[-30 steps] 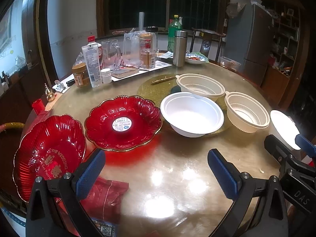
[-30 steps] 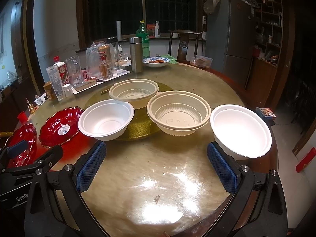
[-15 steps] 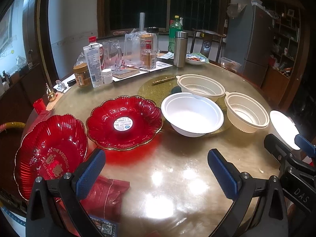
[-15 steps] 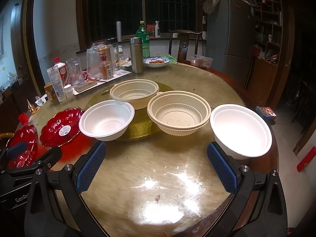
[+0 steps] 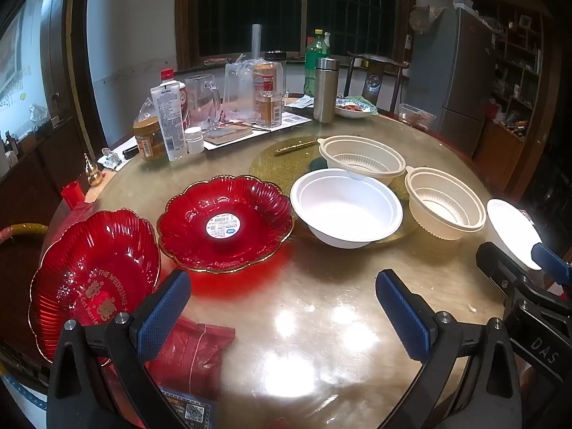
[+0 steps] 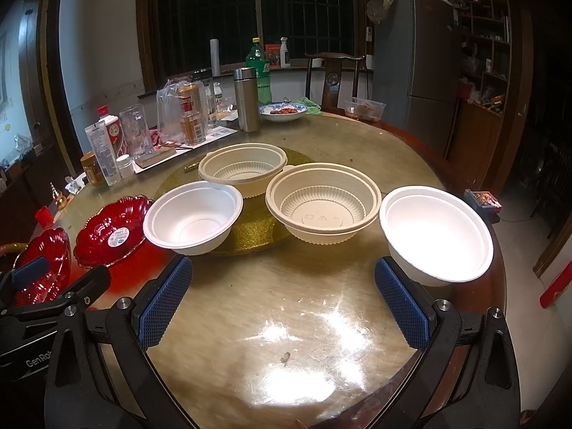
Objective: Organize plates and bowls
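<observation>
Two red scalloped plates lie at the table's left: one with a white sticker [image 5: 225,223] [image 6: 112,234], one with gold lettering [image 5: 94,279] [image 6: 43,261] at the edge. A white bowl [image 5: 346,207] [image 6: 193,216] and two cream ribbed bowls [image 5: 361,159] [image 5: 445,202] [image 6: 243,168] [image 6: 323,211] sit on or by a gold mat [image 6: 246,232]. Another white bowl [image 6: 436,234] [image 5: 513,230] stands at the right. My left gripper [image 5: 284,312] is open and empty above the near table. My right gripper [image 6: 282,302] is open and empty, its right pad next to that bowl.
Bottles, a glass mug [image 5: 203,98], a steel flask [image 5: 324,89], jars and a dish of food [image 6: 282,111] crowd the far side of the round table. A red bag [image 5: 193,354] lies at the near left. A chair [image 6: 334,77] and fridge [image 6: 416,68] stand behind.
Both views have shifted very slightly; the plates and bowls have not moved. Both grippers stay open.
</observation>
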Demonstrator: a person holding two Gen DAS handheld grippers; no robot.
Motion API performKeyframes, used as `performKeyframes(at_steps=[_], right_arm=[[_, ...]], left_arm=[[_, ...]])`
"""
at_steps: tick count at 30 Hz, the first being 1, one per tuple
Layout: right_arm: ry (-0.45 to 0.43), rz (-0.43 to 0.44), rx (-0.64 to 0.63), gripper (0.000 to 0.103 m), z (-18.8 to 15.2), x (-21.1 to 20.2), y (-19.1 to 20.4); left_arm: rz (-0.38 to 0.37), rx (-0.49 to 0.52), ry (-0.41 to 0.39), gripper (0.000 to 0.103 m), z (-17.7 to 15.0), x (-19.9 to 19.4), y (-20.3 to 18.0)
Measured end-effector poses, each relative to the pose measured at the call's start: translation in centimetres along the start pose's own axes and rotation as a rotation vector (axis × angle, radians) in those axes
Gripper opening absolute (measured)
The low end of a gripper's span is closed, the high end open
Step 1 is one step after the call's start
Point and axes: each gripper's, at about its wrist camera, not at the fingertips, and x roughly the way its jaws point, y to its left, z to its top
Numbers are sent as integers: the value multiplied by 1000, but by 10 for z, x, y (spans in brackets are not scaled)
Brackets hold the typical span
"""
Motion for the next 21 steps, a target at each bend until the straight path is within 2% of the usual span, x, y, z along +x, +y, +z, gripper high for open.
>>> performKeyframes(at_steps=[21], right_arm=[[1, 1, 3, 103, 0, 0, -1]], left_arm=[[0, 1, 3, 103, 2, -4, -1]])
